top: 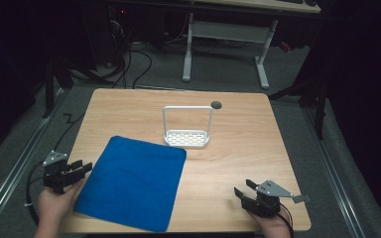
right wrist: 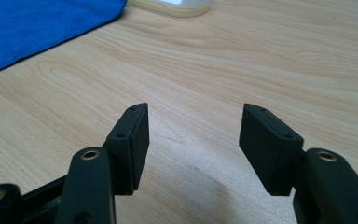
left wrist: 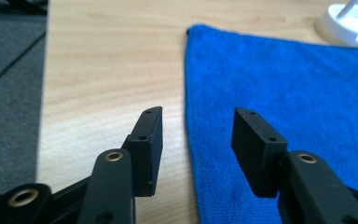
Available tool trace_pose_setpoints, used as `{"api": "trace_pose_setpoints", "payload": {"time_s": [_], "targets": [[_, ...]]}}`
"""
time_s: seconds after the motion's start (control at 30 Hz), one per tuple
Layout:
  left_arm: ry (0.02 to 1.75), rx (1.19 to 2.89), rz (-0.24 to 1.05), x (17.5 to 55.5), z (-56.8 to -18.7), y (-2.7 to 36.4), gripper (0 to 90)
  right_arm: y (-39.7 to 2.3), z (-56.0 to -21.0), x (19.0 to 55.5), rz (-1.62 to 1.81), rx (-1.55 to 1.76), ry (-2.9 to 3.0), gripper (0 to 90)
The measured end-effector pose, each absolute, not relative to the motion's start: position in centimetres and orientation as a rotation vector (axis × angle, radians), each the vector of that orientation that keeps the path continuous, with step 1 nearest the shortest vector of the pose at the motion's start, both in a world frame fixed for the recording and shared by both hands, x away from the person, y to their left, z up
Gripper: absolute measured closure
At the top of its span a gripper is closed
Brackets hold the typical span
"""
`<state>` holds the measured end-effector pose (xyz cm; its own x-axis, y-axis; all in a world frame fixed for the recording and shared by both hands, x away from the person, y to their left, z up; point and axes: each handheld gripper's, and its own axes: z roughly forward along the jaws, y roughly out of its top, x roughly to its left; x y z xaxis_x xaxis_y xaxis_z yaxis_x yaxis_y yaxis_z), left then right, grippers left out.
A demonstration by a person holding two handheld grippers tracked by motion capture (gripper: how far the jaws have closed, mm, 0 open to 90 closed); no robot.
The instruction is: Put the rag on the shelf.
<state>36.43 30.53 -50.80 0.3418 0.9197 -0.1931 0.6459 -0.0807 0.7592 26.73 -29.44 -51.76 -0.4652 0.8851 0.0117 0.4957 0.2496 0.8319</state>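
Observation:
A blue cloth (top: 134, 181) lies flat on the left half of the wooden table (top: 238, 148). Its left edge (left wrist: 189, 116) runs between the jaws of my left gripper (left wrist: 196, 122), which stands open at the table's left side (top: 82, 167) with nothing held. A white rack with a tall wire handle (top: 187, 136) stands behind the cloth near the table's middle; its base shows in the left gripper view (left wrist: 349, 25) and in the right gripper view (right wrist: 172, 7). My right gripper (right wrist: 193, 123) is open over bare wood near the front right (top: 243, 187).
A small dark hole (top: 216, 104) sits in the table top behind the rack. Beyond the table are grey floor, cables and a white desk frame (top: 225, 42). Bare wood lies between the cloth and my right gripper.

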Motion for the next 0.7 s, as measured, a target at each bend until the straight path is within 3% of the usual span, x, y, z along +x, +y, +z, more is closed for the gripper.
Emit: {"api": "trace_pose_setpoints", "payload": {"time_s": [0.43,0.47,0.7], "targets": [[1.340,1.836,0.436,36.2,-50.7,29.2,54.1,-30.1,-52.0,27.1,1.141,1.297,2.065,43.6],[1.321,1.846,0.423,36.1,-50.4,28.7,54.6,-30.0,-52.0,27.2,1.135,1.314,2.075,48.7],[1.168,1.922,0.322,35.3,-49.6,24.7,61.4,-29.4,-51.8,27.3,1.121,1.276,2.077,58.2]]}}
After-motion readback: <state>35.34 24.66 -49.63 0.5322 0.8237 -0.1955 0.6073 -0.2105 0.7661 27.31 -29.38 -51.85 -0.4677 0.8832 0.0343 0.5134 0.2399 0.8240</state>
